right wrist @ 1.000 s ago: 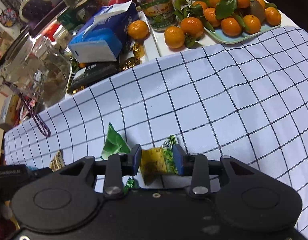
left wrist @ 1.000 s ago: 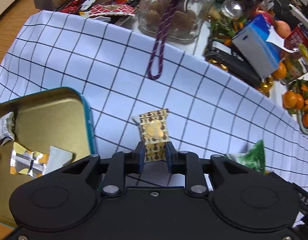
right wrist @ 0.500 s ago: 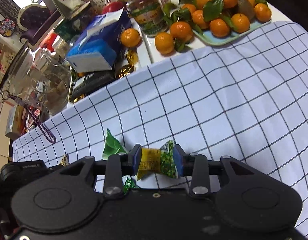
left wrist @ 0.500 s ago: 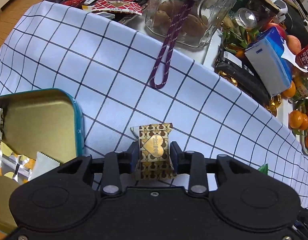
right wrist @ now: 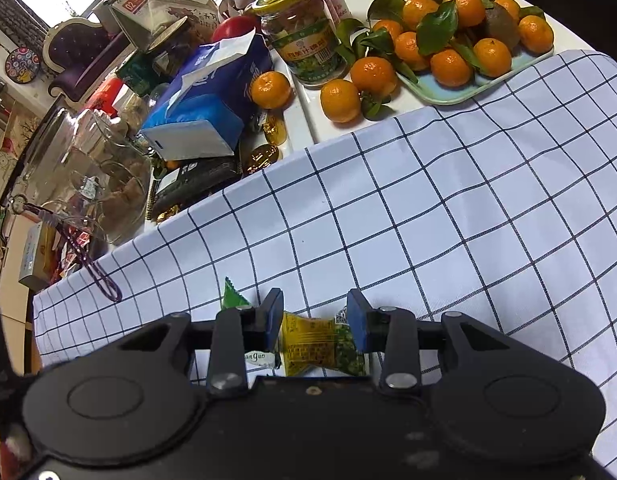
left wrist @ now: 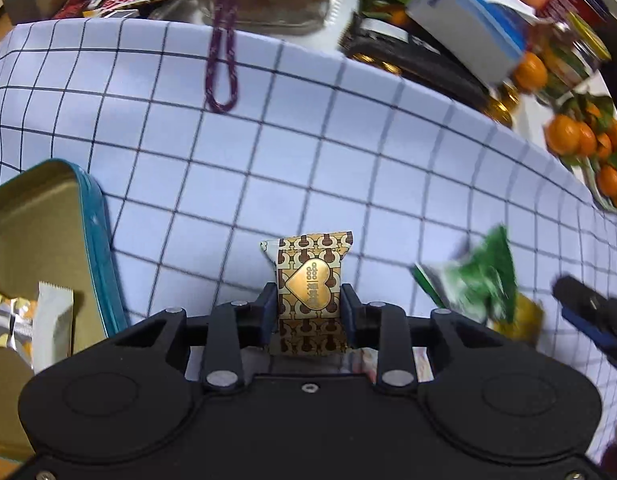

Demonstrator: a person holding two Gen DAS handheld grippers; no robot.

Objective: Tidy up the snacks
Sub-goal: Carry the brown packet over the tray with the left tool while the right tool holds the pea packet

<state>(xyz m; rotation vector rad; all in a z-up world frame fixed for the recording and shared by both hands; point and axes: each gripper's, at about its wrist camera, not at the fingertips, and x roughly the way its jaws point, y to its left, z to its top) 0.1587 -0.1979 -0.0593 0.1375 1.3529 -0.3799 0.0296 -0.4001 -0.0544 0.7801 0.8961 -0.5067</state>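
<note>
Left gripper (left wrist: 308,306) pinches the gold-brown heart-printed candy packet (left wrist: 310,292); right gripper (right wrist: 314,322) pinches the yellow-green candy wrapper (right wrist: 320,346). Carry the packet level toward the teal-rimmed gold tin (left wrist: 96,240) at the frame's left.

My left tool (left wrist: 308,306) clamps a gold wrapper (left wrist: 308,280); my right tool (right wrist: 314,318) pinches a yellow-green packet (right wrist: 320,346).

cloth (right wrist: 448,220): white, dark grid | candy (left wrist: 308,288): gold-brown, heart print | packet (right wrist: 320,344): yellow-green | tin (left wrist: 96,236): teal rim, gold inside | oranges (right wrist: 452,64): orange, green leaves
</note>
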